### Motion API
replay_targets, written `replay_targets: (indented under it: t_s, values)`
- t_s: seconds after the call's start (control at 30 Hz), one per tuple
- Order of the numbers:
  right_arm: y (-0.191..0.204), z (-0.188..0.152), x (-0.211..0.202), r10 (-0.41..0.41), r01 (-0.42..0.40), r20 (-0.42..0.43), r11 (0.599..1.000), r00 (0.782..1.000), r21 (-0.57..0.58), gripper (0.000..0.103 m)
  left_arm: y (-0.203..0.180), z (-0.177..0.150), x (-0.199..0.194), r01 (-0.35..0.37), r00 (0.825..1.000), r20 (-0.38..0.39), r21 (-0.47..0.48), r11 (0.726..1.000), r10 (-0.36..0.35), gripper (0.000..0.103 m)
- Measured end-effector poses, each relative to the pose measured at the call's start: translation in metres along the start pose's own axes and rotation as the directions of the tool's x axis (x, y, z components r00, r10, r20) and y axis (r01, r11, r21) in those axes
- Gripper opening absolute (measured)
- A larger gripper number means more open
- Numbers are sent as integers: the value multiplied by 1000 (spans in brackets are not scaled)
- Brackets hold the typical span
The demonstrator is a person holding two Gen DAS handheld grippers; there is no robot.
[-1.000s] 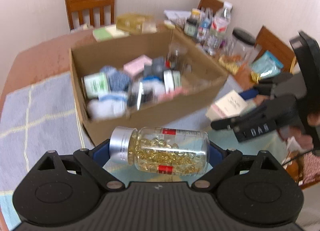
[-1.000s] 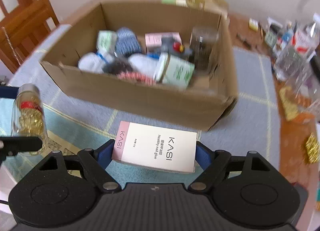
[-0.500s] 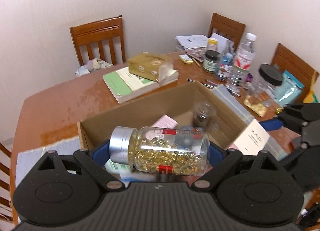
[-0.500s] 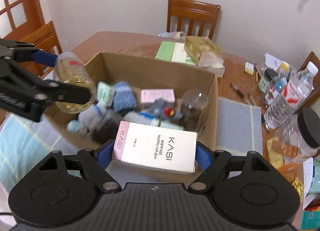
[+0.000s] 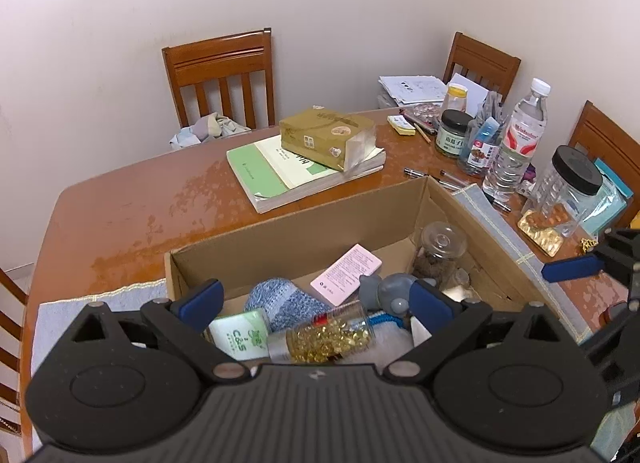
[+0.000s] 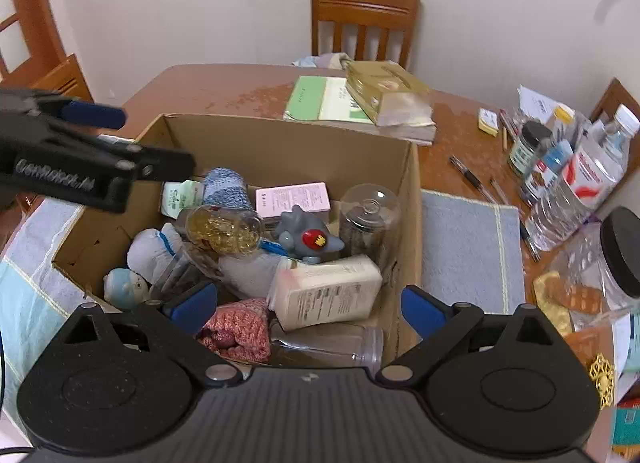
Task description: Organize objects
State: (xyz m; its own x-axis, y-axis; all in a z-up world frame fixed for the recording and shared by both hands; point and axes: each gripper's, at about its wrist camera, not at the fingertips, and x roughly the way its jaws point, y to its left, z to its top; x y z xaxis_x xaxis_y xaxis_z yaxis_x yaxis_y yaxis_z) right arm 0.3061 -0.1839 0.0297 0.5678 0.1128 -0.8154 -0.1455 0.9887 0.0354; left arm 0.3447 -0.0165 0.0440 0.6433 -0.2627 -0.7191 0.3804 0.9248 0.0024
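Now that both hand-held grippers [image 5: 316,301] [image 6: 308,301] have just opened wide, capsule bottle [image 6: 224,229] and white box [image 6: 326,291] lie released in the carton [image 6: 408,223]

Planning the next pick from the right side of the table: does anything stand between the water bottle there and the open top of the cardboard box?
Nothing visible does. Only flat pens and a blue mat lie between the water bottle and the cardboard box, whose top is open.

Counted: one cardboard box [image 6: 412,199] on the table [image 5: 120,215], three chairs [image 5: 220,79] at its far edges, two stacked books [image 5: 280,179] under one tan packet [image 5: 326,137], one capsule bottle [image 6: 224,229], one grey toy [image 6: 308,237], one water bottle [image 5: 516,139].
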Motion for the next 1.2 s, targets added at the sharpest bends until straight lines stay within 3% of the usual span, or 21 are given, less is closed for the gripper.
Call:
replay_targets:
  t_s: [0.23, 0.4, 0.53, 0.73, 1.2]
  values:
    - [-4, 7, -6, -71, 75, -63, 995, 996, 64, 103, -9, -16, -17, -121, 992, -26, -32, 992, 120, 102]
    - [-3, -1, -8, -99, 110, -99, 988, 990, 112, 103, -15, -40, -19, -254, 963, -115, -89, 963, 243, 102]
    - [3, -11, -11, -107, 123, -114, 983, 988, 137, 103, -12, -56, -25, -265, 954, -191, -171, 949, 232, 102]
    - [12, -22, -19, -97, 114, -116, 983, 988, 145, 103, -16, -65, -45, -244, 958, -214, -251, 937, 193, 102]
    - [16, -22, -40, -100, 110, -77, 986, 992, 127, 103, -25, -64, -60, -250, 955, -223, -266, 931, 193, 102]
